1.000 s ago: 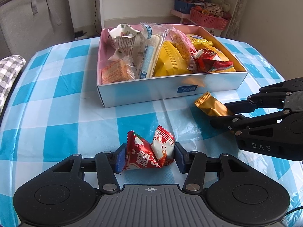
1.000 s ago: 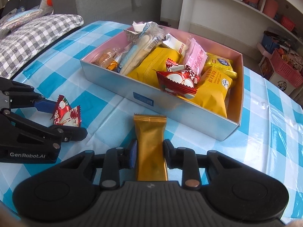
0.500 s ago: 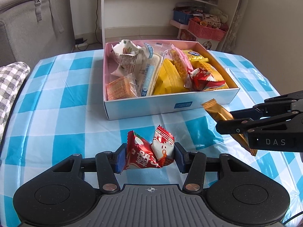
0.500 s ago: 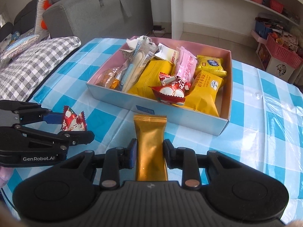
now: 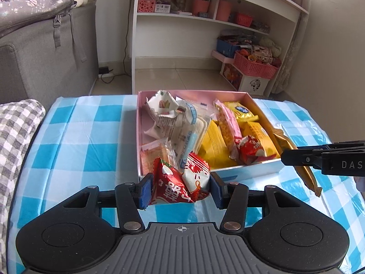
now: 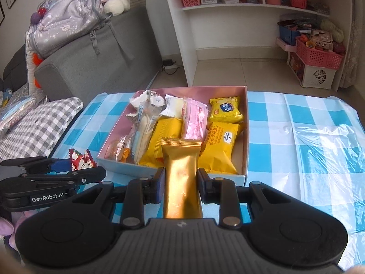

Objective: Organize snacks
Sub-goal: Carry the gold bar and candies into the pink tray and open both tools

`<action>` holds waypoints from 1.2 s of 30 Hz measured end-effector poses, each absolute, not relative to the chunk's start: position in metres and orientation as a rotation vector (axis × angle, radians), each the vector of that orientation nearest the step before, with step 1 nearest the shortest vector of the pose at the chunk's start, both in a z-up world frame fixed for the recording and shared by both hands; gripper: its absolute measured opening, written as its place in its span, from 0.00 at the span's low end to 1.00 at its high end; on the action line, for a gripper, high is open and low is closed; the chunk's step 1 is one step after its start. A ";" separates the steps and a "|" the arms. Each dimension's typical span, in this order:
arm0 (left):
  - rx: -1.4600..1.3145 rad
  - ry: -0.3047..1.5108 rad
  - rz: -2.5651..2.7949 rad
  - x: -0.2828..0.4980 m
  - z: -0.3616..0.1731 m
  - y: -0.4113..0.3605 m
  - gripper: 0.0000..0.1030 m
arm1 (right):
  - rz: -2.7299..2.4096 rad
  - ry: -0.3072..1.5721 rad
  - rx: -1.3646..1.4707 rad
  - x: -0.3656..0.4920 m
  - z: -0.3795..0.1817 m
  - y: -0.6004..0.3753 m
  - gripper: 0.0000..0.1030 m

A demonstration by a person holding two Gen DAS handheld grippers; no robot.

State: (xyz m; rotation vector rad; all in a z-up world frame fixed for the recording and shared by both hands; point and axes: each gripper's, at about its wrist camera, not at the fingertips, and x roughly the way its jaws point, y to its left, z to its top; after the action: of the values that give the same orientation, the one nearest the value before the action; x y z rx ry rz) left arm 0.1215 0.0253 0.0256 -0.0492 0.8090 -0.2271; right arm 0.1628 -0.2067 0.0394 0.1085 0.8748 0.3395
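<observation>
Both tools are gripping snacks, the left gripper (image 5: 180, 188) pinching a red packet (image 5: 180, 183) and the right gripper (image 6: 181, 186) a gold bar (image 6: 181, 182), seemingly heading for the box (image 5: 248, 173).

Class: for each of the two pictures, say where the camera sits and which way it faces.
Left wrist: on the left gripper, facing down-forward at the box; it grips a red snack packet.
Right wrist: on the right gripper, facing likewise; it grips a gold bar.
Shared: box, checked tablecloth, shelf, each other's gripper.
</observation>
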 end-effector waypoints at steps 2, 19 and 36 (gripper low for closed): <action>-0.041 0.801 -0.224 0.135 0.027 0.028 0.48 | 0.318 0.877 0.146 0.173 0.039 -0.208 0.26; 0.059 0.876 -0.215 0.210 0.001 0.021 0.49 | 0.211 0.865 0.181 0.239 0.024 -0.195 0.26; 0.038 0.827 -0.215 0.186 0.016 0.022 0.89 | 0.159 0.839 0.183 0.224 0.038 -0.204 0.69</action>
State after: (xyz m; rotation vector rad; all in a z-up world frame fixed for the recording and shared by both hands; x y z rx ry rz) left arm 0.1861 0.0220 0.0159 0.0382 0.8266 -0.2152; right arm 0.2238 -0.2041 0.0375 0.1830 0.8389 0.1589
